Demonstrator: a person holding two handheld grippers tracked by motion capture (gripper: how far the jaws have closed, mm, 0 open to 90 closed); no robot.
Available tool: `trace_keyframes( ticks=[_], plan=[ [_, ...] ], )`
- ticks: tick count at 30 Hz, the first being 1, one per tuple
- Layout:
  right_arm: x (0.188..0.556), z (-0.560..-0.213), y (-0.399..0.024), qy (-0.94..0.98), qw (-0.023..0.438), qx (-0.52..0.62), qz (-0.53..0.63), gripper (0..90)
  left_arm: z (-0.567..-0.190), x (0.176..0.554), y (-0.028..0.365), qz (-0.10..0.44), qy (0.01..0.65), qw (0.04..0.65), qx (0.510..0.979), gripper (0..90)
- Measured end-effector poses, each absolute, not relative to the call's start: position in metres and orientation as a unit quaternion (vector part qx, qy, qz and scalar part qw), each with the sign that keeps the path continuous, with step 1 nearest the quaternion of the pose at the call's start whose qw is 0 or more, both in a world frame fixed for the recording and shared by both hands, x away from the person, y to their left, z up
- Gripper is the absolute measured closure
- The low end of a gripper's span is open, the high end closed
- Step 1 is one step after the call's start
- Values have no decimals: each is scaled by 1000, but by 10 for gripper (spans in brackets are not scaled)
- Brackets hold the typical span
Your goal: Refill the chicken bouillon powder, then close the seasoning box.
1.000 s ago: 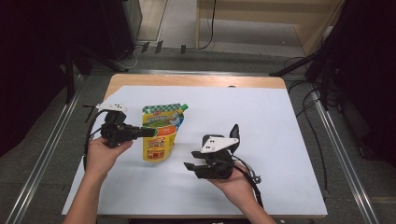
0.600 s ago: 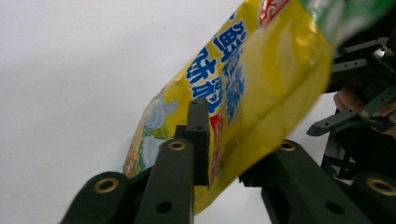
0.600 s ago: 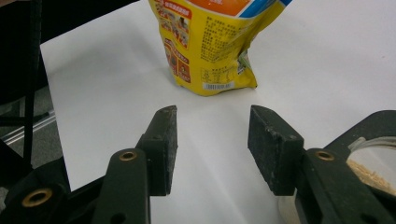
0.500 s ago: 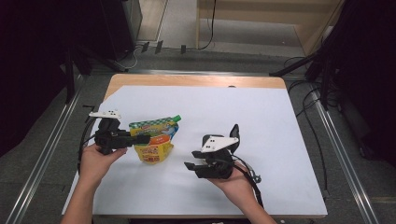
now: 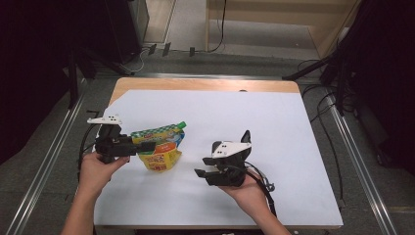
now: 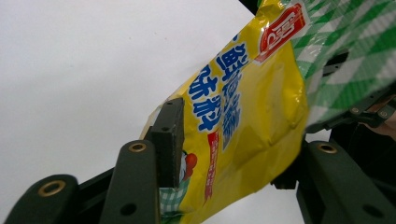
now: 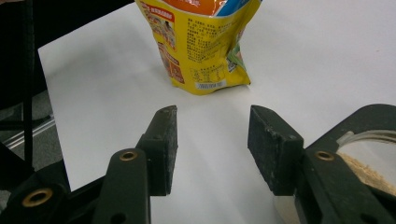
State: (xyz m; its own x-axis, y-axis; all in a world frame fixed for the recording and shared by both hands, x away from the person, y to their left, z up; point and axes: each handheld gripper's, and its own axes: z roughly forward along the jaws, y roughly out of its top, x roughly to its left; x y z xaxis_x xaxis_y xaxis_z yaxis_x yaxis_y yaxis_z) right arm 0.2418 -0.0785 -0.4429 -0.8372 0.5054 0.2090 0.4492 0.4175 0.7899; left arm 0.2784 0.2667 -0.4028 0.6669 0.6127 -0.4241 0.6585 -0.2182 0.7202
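The yellow pouch [image 5: 159, 149] is seen near the left edge of the white surface [image 5: 274, 127], tipped over with its green top toward the left gripper [image 5: 142, 146]. That gripper's jaws have just been opening; the pouch is caught between them, one pad [image 6: 169, 140] seen against its edge, the other hidden behind the pouch, so pressure cannot be judged. The right gripper [image 5: 201, 175] is held released, jaws parted with nothing between, just beside the pouch toward the near edge. In the right gripper view, the pouch bottom [image 7: 205, 56] is rested on the surface.
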Motion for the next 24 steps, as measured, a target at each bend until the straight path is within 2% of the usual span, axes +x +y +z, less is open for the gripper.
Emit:
trace_keyframes(
  ticks=[4, 15, 24],
  plan=[
    [244, -442, -81, 839, 25, 292, 457, 550, -402, 278, 269, -25, 416, 468, 779, 508],
    [249, -432, -88, 841, 12, 302, 449, 578, -395, 269, 278, -16, 425, 448, 786, 484],
    [254, -418, -103, 836, 0, 313, 451, 733, -393, 262, 297, -16, 436, 449, 780, 474]
  ],
)
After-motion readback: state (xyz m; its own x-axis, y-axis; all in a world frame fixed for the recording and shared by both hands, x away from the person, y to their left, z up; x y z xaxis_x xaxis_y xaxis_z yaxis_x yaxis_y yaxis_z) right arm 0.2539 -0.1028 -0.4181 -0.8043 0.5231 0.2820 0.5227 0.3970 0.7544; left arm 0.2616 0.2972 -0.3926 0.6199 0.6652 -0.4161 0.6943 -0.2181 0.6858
